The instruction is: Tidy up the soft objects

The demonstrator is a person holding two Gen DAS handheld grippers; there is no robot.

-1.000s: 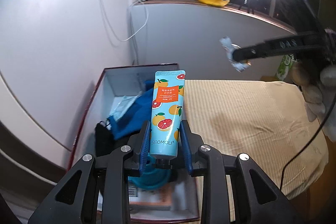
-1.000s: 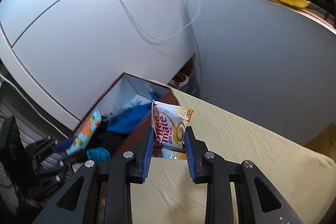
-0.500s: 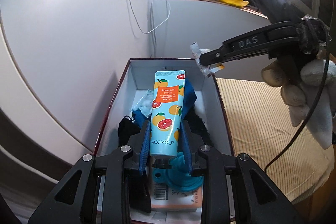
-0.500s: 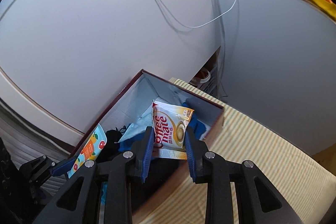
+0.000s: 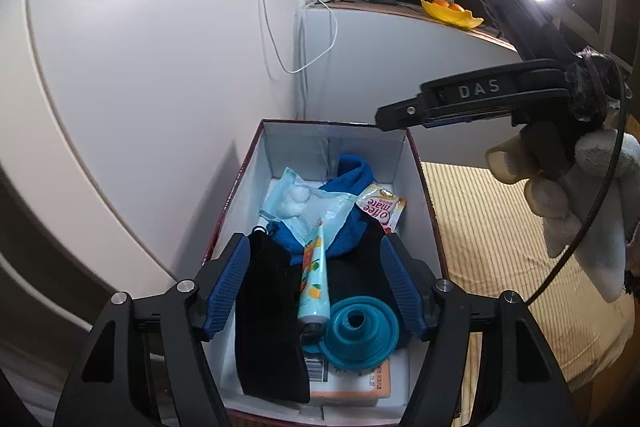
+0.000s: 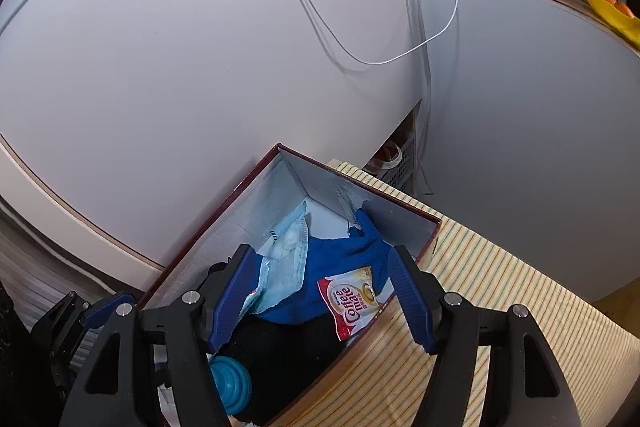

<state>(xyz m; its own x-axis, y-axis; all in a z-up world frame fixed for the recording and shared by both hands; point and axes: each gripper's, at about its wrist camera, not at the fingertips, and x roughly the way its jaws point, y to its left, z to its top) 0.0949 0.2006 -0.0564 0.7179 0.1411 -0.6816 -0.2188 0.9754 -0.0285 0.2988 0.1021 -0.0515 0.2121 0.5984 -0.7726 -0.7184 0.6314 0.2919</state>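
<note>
Left hand-held gripper (image 5: 314,283): held over the near end of the box, its blue-padded jaws spread wide with nothing between them.
Right hand-held gripper (image 6: 320,295): held above the box's right side, jaws spread wide and gripping nothing.
Box: a white-lined cardboard box with dark red outer walls (image 5: 414,163), standing open on the yellow striped bed cover (image 5: 500,247) against the white wall.
Tube: a light-blue squeeze tube printed with oranges (image 5: 314,287) lies along the middle of the box, black cap toward the near end, beside the teal collapsible silicone funnel (image 5: 360,335).
Sachet: a white and red Coffee mate sachet (image 6: 354,301) lies against the box's right wall, partly on the blue knitted cloth (image 6: 340,259).
Other contents: a pale-blue clear plastic packet holding white cotton (image 5: 304,203) lies on top of the blue cloth; black fabric (image 5: 268,307) fills the left near part.
</note>
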